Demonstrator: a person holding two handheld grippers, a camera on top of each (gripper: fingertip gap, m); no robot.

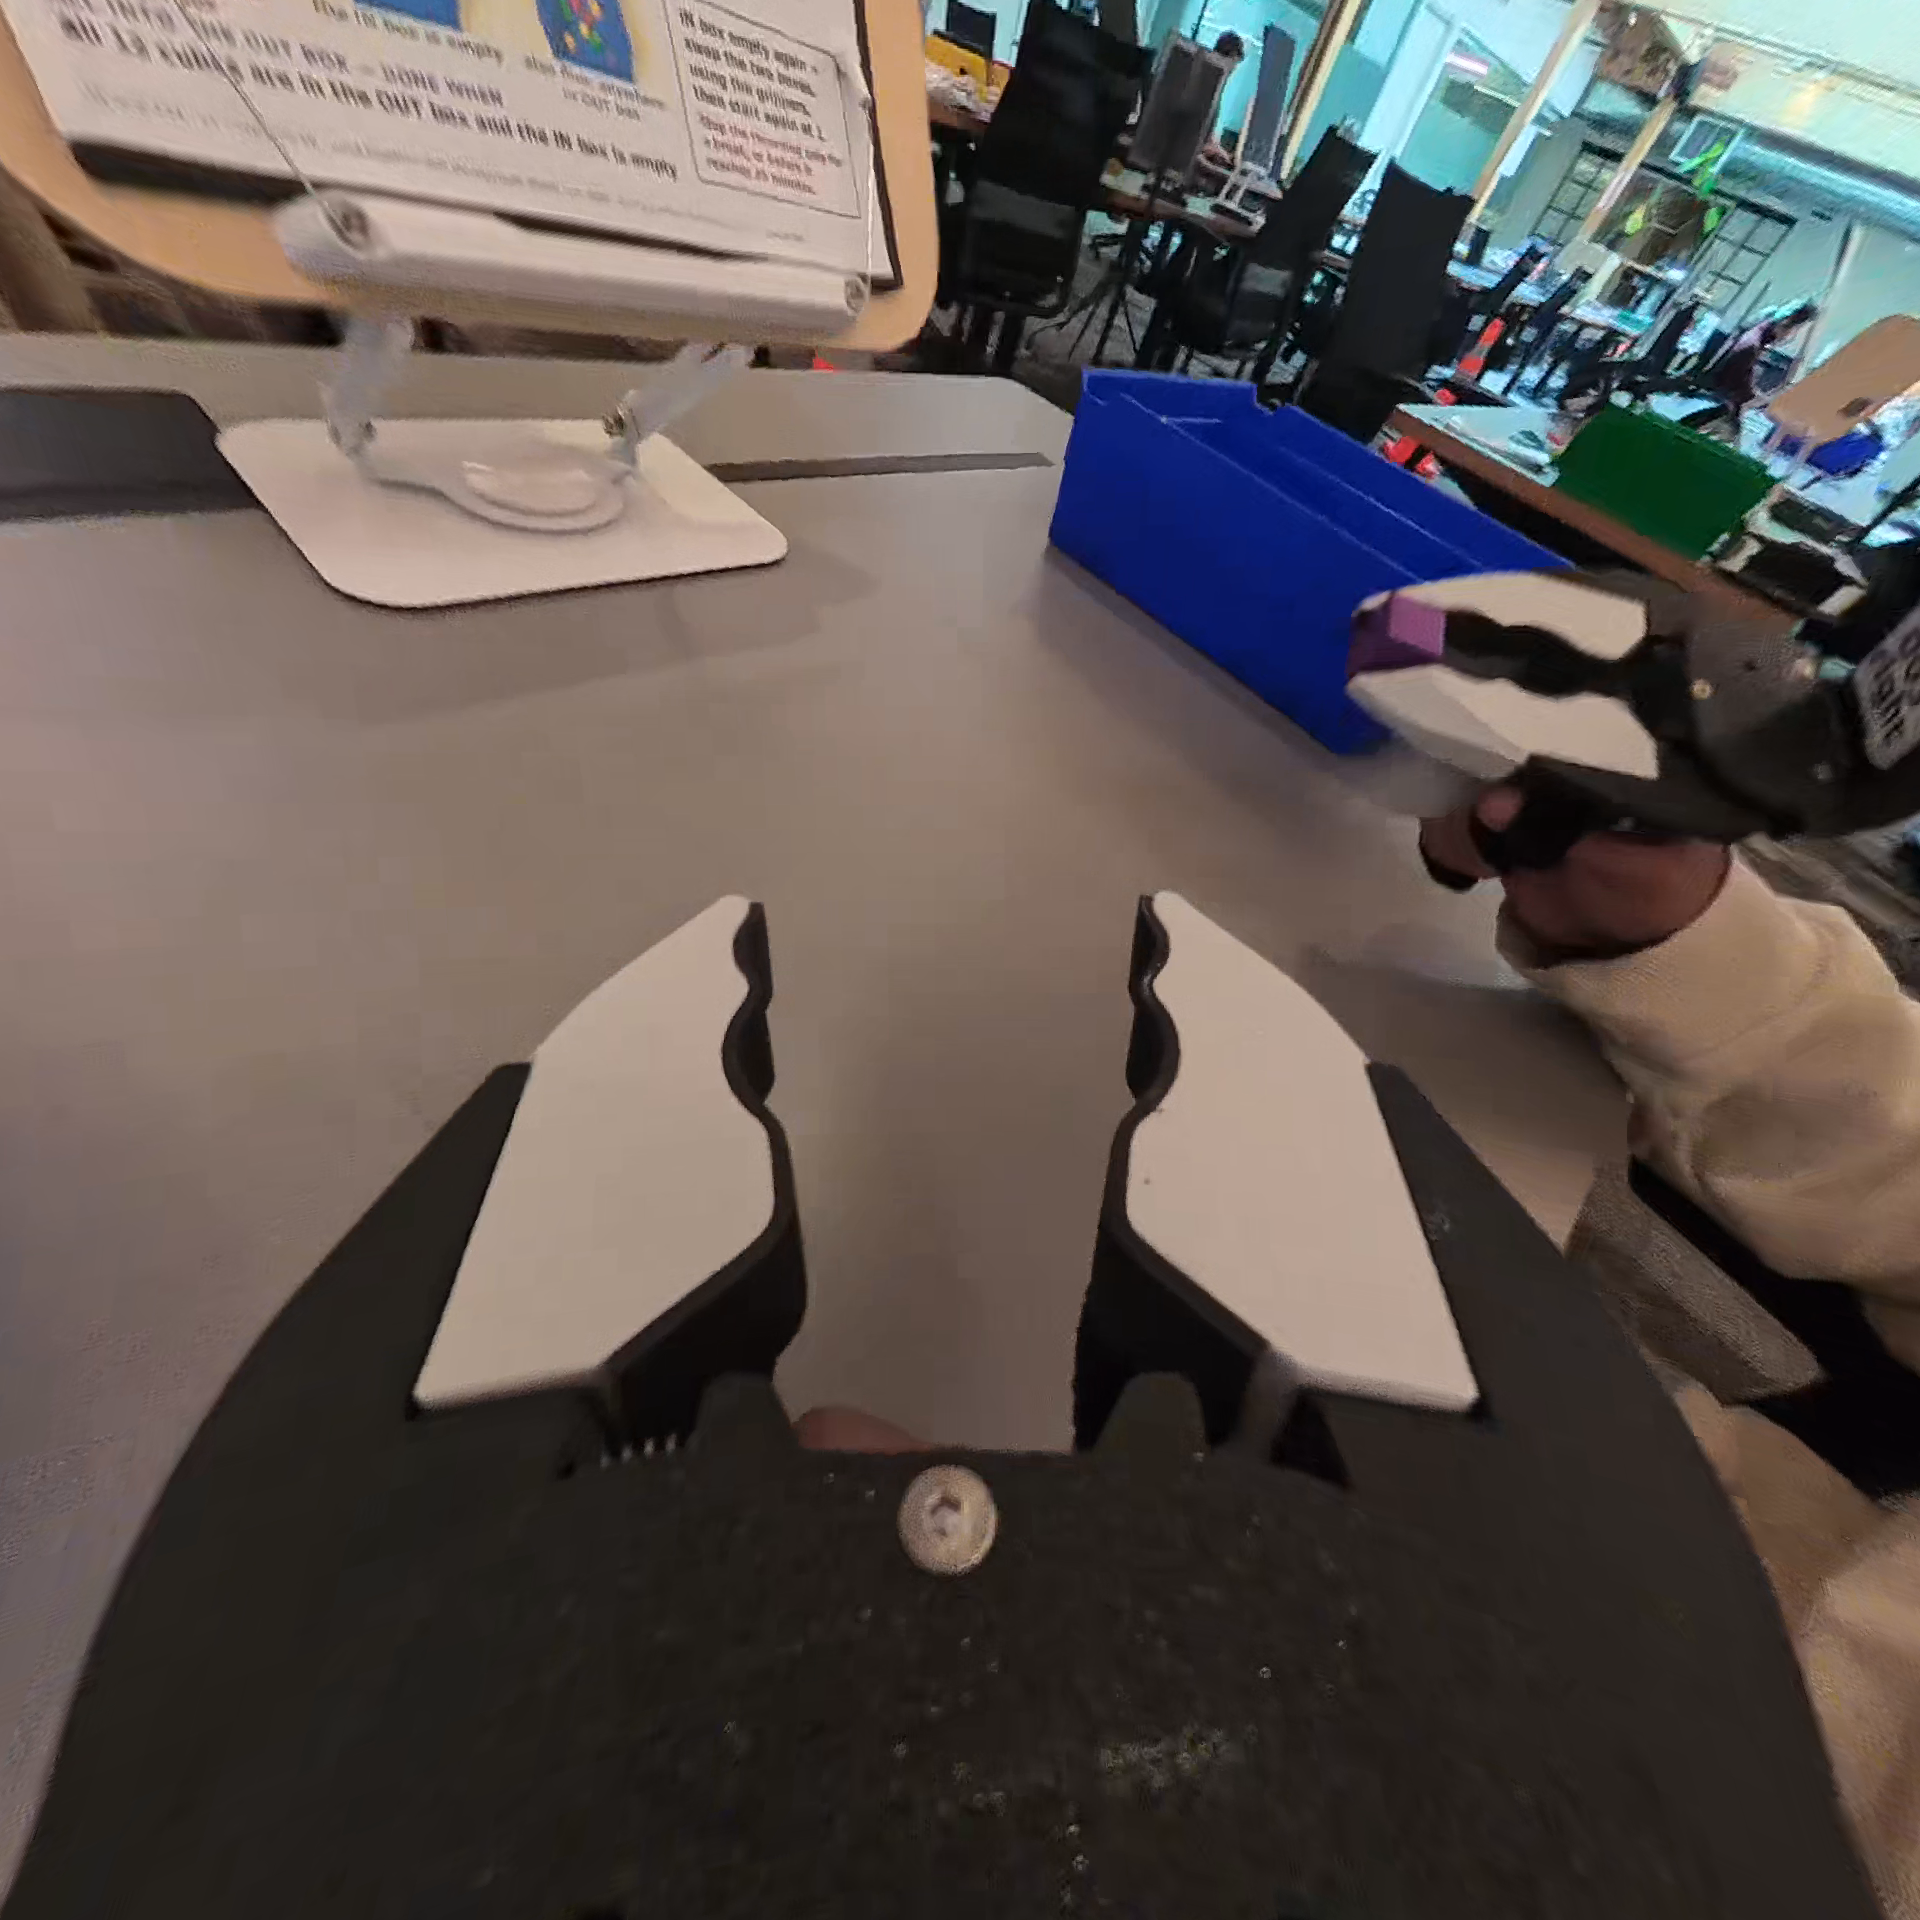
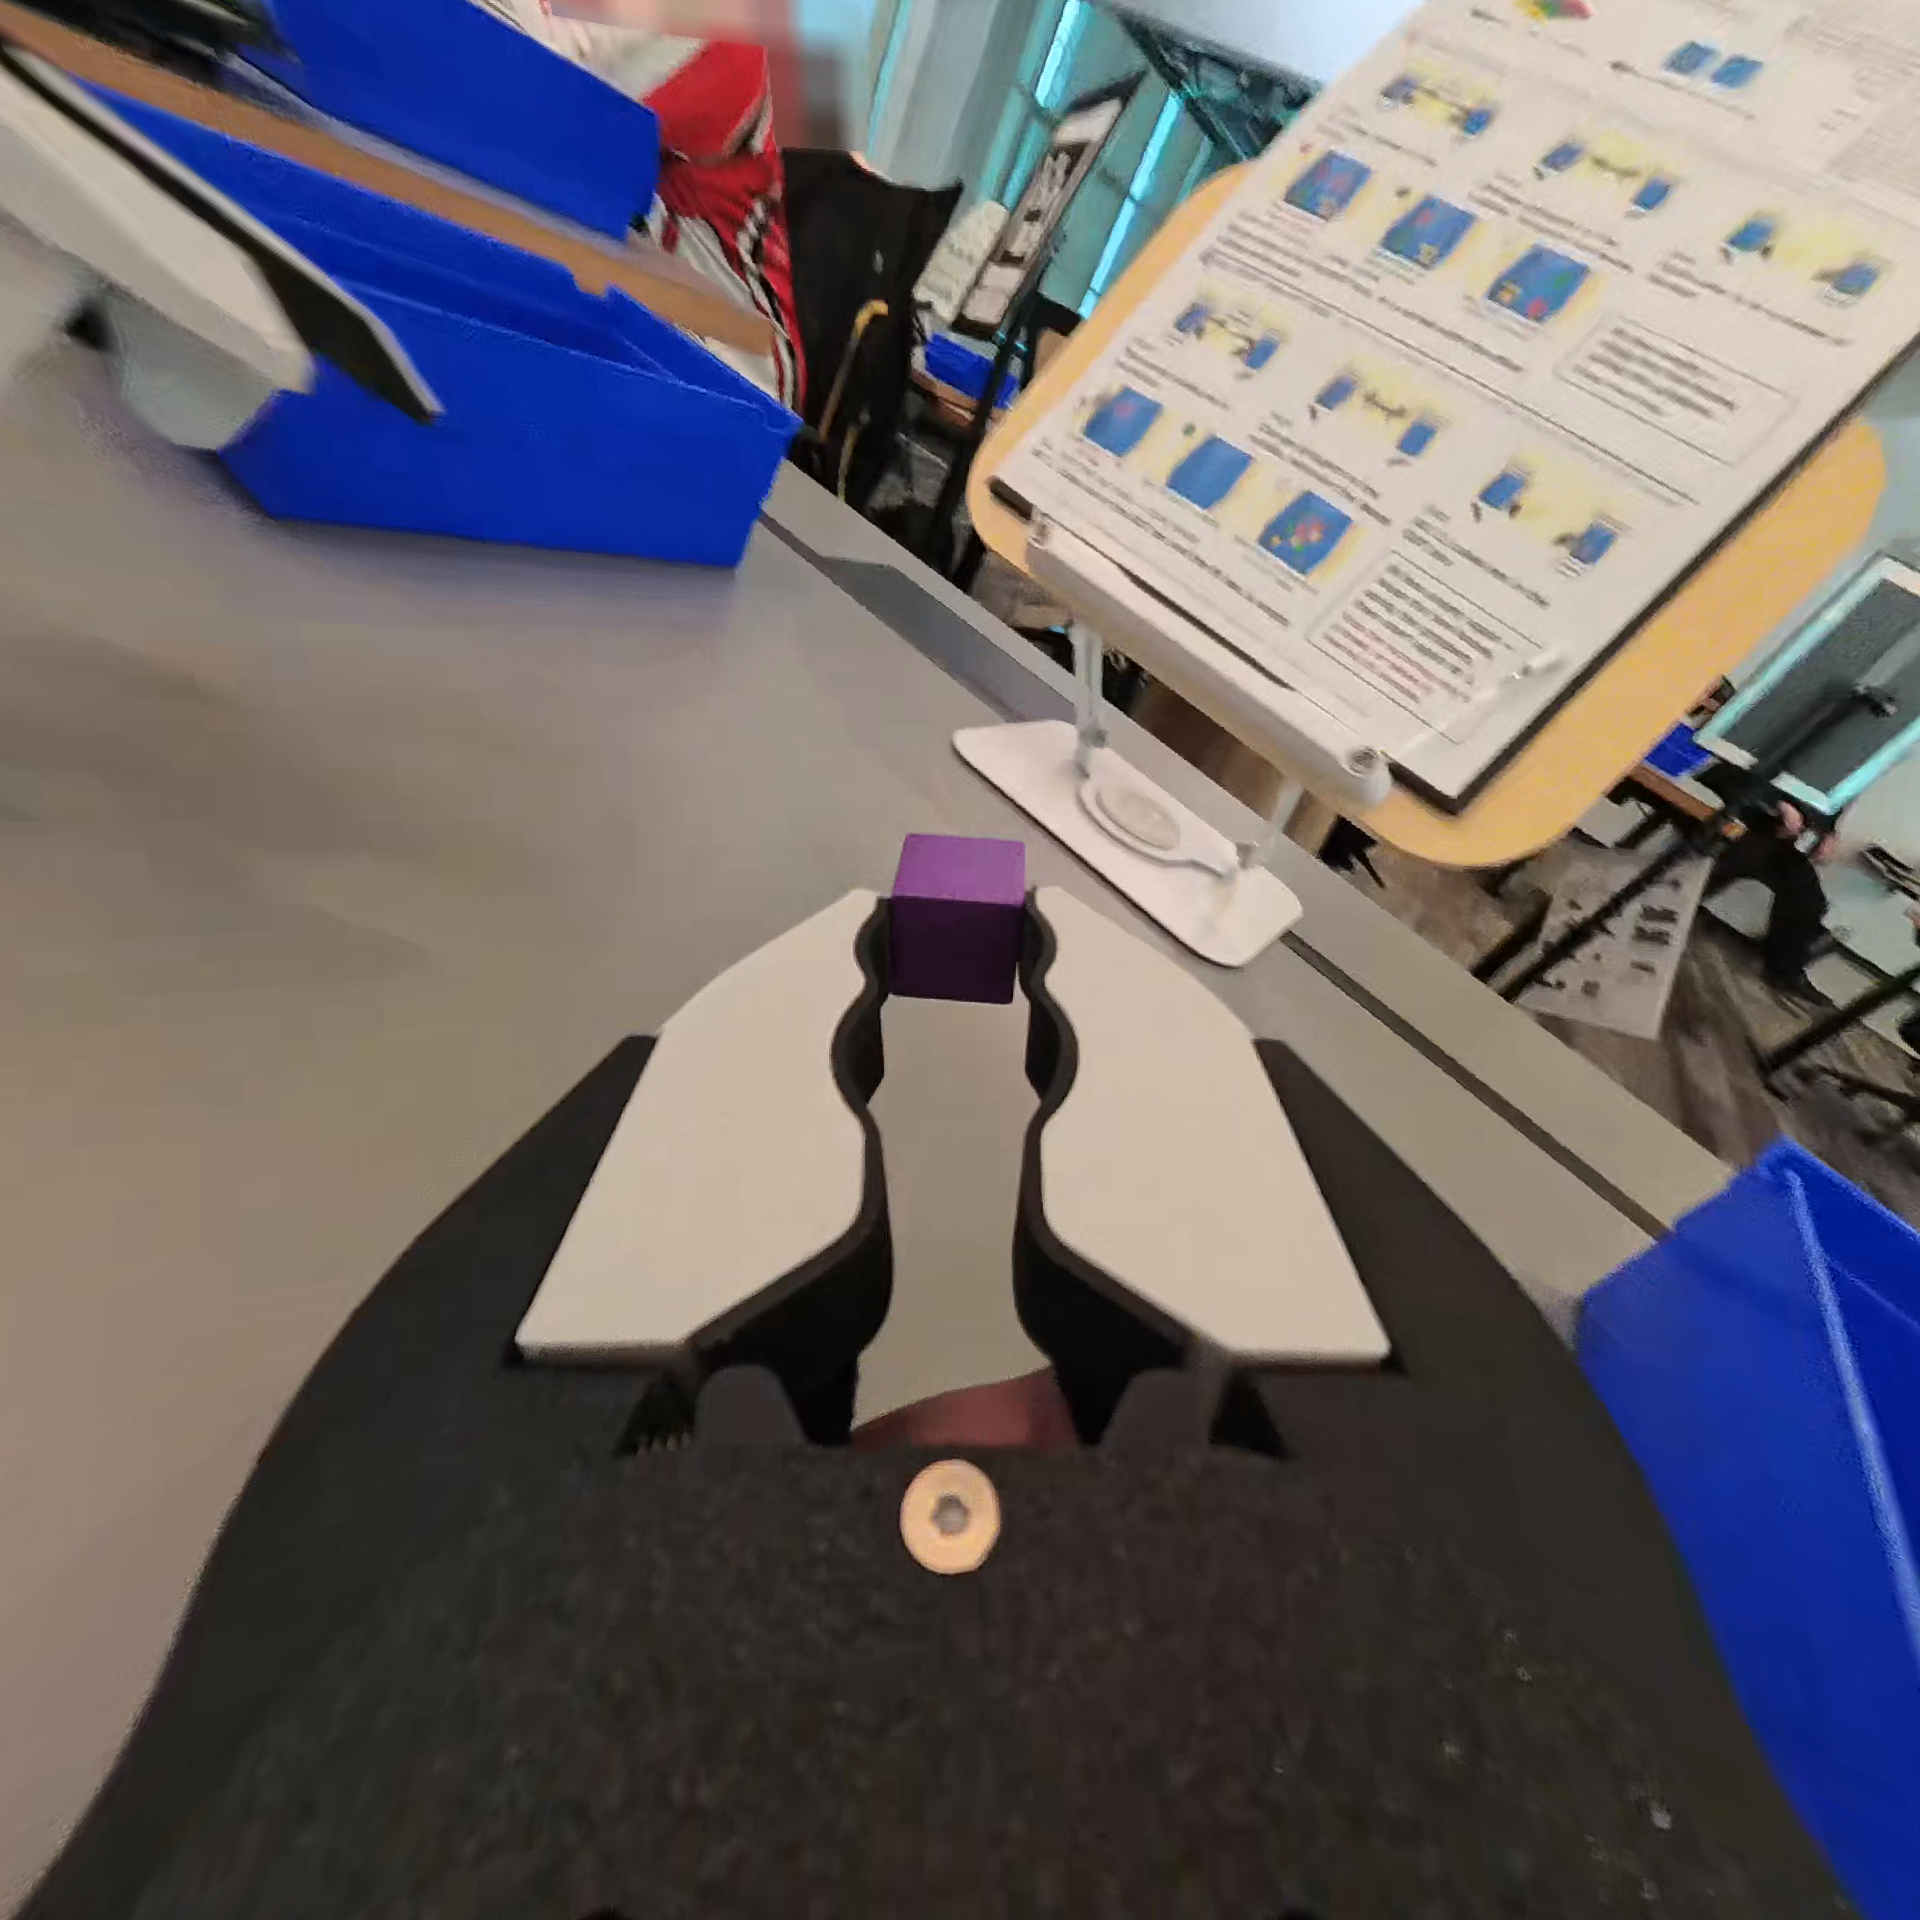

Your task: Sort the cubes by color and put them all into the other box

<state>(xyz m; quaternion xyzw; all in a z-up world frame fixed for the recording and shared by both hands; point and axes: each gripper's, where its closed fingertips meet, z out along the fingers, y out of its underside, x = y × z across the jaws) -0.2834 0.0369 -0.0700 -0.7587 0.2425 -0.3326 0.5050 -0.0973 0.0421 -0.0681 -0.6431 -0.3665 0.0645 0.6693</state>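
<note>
Here, in the left wrist view, the left gripper [image 1: 951, 935] hangs spread and empty over the grey table [image 1: 520, 779]; a printed instruction sheet [image 1: 468, 94] stands on a white stand, and a blue box [image 1: 1247, 540] sits beyond. In the right wrist view, the right gripper [image 2: 956, 914] pinches a purple cube [image 2: 956, 935] at its tips above the table; another blue box [image 2: 520, 416] lies at far left, a cluttered workshop behind.

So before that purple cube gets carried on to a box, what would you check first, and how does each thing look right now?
1. Grip: the purple cube sits between the tips of the right gripper, clear of the table: ok.
2. How deep the hold is: only at the very tips: not ok.
3. Left gripper: open, empty, out of the way: ok.
4. Path: bare table ahead toward the far blue box: ok.
5. Room inside that box: its inside is hidden: cannot tell.
</note>
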